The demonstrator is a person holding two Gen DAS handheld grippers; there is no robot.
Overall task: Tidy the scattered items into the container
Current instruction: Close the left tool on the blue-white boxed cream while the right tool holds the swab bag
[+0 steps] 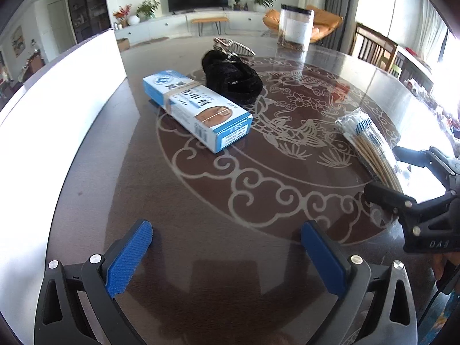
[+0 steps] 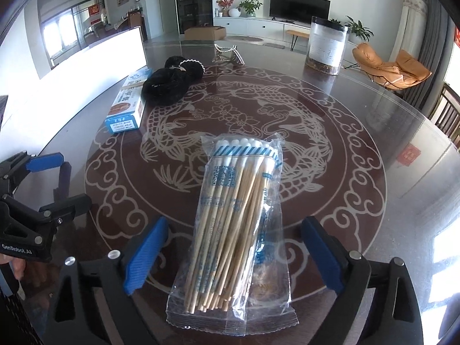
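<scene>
A clear bag of cotton swabs (image 2: 233,230) lies on the round table between the open jaws of my right gripper (image 2: 233,261), not gripped; it also shows in the left wrist view (image 1: 371,146). A blue and white box (image 1: 195,109) (image 2: 126,106) lies mid-table beside a black fuzzy hair tie (image 1: 233,77) (image 2: 169,83). A silver hair clip (image 1: 233,46) (image 2: 228,54) lies behind them. The white container (image 1: 57,120) (image 2: 95,66) stands at the left. My left gripper (image 1: 227,256) is open and empty above bare table, well short of the box.
A tall clear jar with a white label (image 1: 296,27) (image 2: 326,46) stands at the far side of the table (image 1: 201,207). Chairs (image 1: 373,47) stand beyond the right rim. The right gripper shows in the left view (image 1: 417,201), the left in the right view (image 2: 31,201).
</scene>
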